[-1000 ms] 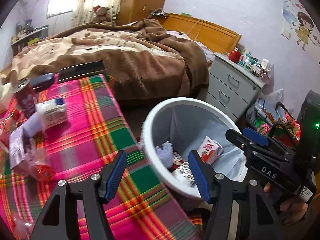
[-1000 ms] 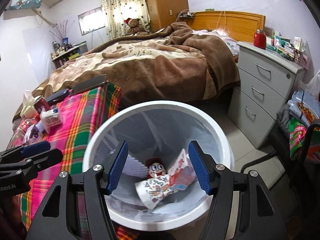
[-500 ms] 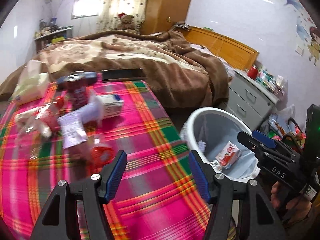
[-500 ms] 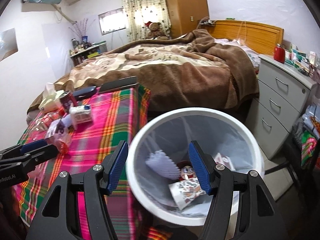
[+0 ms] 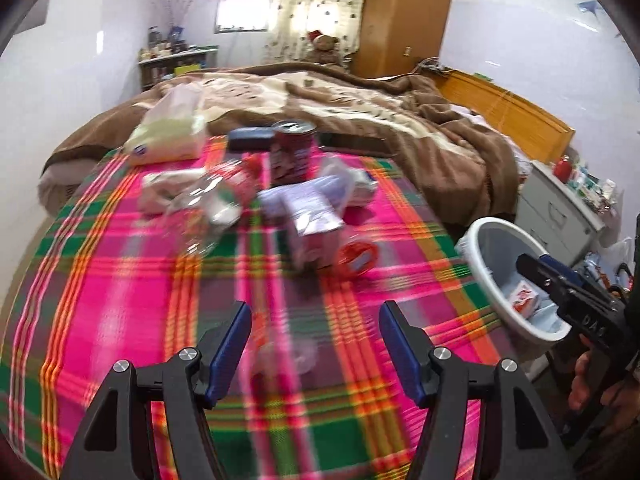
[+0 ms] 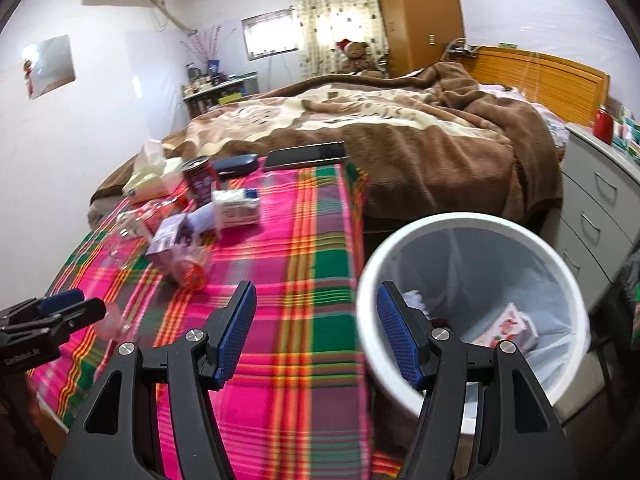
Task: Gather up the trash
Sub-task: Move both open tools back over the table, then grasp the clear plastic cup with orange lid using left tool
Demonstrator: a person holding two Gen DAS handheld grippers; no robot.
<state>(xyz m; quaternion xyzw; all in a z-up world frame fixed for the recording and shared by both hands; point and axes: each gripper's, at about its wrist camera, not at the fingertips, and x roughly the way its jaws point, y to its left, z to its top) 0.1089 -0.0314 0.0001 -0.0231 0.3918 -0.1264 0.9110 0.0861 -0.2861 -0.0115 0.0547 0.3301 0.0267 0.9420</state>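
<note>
Trash lies in a heap on the plaid tablecloth (image 5: 120, 280): a red can (image 5: 292, 152), a clear crushed bottle (image 5: 208, 208), a purple-and-white packet (image 5: 312, 216) and a red lid (image 5: 356, 258). My left gripper (image 5: 314, 320) hovers over the cloth short of the heap. Its jaws are opening, and only a blurred clear plastic piece (image 5: 292, 354) lies on the cloth below them, untouched. My right gripper (image 6: 316, 332) is open and empty, over the table's edge beside the white bin (image 6: 368, 280). A carton (image 6: 512, 324) and other scraps lie inside the bin.
A tissue pack (image 5: 168, 136), a dark case (image 5: 250, 138) and a flat black device (image 6: 306, 154) lie at the table's far edge against the bed (image 6: 400, 140). A grey drawer unit (image 6: 600, 200) stands right of the bin. A hand (image 5: 584, 380) holds the right gripper.
Both views have swung left, away from the bin and toward the table. The left gripper now faces the trash heap; the bin has slid to the right in both views.
</note>
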